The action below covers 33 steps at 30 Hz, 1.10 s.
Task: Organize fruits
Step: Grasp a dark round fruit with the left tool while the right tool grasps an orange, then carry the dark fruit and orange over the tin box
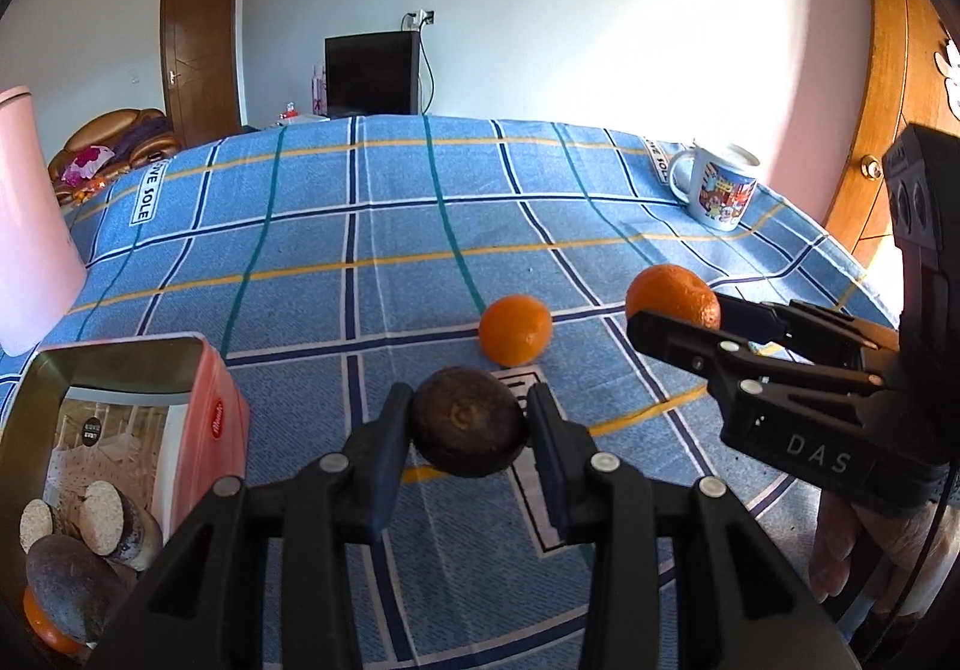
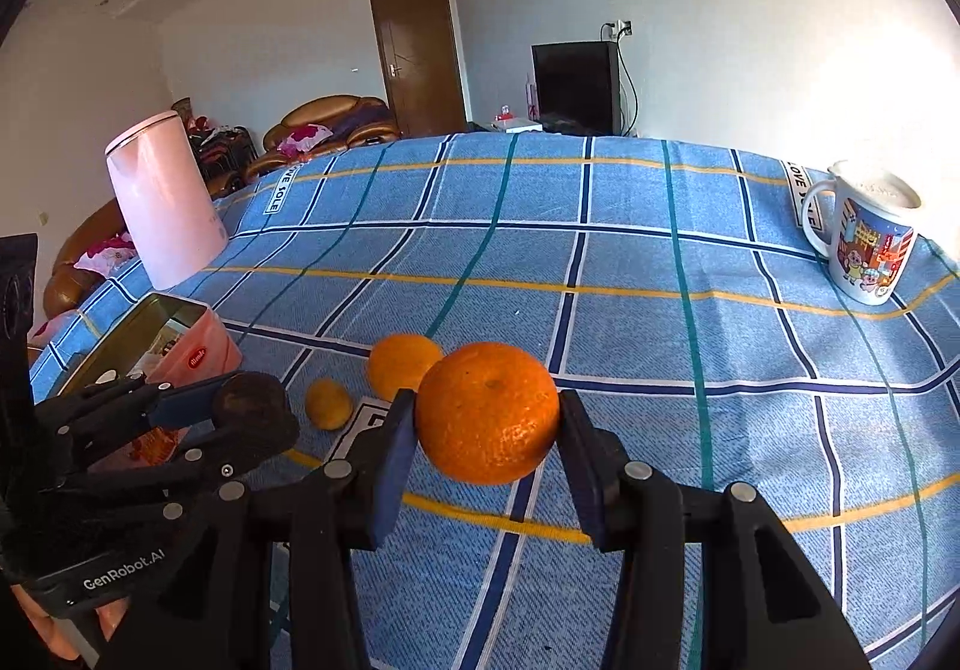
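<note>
My left gripper (image 1: pixel 469 424) is shut on a dark brown round fruit (image 1: pixel 468 427) and holds it above the blue checked cloth, right of the pink tin (image 1: pixel 204 412). The tin is open and its shiny inside shows dark fruits and an orange one (image 1: pixel 45 625). My right gripper (image 2: pixel 487 418) is shut on a large orange (image 2: pixel 487 412); in the left wrist view it is at the right (image 1: pixel 672 304). A second orange (image 1: pixel 516 328) lies on the cloth between the grippers. A small yellow-orange fruit (image 2: pixel 328 403) lies beside it in the right wrist view.
A pink kettle (image 2: pixel 162 202) stands at the left edge of the table behind the tin. A printed white mug (image 2: pixel 864 244) stands at the far right. The blue checked tablecloth (image 2: pixel 600 262) covers the table. A wooden door (image 1: pixel 888 88) is at the right.
</note>
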### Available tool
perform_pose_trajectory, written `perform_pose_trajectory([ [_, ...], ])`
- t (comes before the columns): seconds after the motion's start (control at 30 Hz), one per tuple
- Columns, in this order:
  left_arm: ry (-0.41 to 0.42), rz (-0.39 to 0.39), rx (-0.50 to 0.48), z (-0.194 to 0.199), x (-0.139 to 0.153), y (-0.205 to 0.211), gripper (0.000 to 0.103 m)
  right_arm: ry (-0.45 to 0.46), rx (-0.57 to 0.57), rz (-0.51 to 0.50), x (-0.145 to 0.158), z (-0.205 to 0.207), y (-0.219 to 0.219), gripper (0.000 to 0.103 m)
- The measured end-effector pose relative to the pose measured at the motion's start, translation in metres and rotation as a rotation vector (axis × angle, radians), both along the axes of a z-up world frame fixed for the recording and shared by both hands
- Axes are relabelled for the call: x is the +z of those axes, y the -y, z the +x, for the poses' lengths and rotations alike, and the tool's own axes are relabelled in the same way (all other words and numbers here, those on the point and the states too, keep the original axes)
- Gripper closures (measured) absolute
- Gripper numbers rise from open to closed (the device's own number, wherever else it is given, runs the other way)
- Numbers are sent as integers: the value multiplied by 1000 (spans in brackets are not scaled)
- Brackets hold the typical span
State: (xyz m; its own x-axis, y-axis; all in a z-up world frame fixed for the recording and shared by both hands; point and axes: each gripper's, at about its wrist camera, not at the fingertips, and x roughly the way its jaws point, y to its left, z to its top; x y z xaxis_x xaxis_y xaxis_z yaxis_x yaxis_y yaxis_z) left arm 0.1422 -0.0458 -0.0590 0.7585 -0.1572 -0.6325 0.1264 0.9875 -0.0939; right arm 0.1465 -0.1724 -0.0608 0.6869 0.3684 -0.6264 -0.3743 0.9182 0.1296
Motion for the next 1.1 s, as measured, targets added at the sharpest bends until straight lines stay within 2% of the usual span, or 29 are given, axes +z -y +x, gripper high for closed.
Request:
perform_pose_trajectory([
  [0.3, 83, 2, 35, -13, 8, -5, 63, 82, 0, 15, 9, -11, 3, 55],
  [0.67, 174, 42, 54, -27, 17, -1, 63, 179, -10, 41, 18, -26, 9, 55],
  [1.1, 237, 46, 71, -38, 21, -2, 63, 270, -14, 60, 25, -42, 12, 55],
])
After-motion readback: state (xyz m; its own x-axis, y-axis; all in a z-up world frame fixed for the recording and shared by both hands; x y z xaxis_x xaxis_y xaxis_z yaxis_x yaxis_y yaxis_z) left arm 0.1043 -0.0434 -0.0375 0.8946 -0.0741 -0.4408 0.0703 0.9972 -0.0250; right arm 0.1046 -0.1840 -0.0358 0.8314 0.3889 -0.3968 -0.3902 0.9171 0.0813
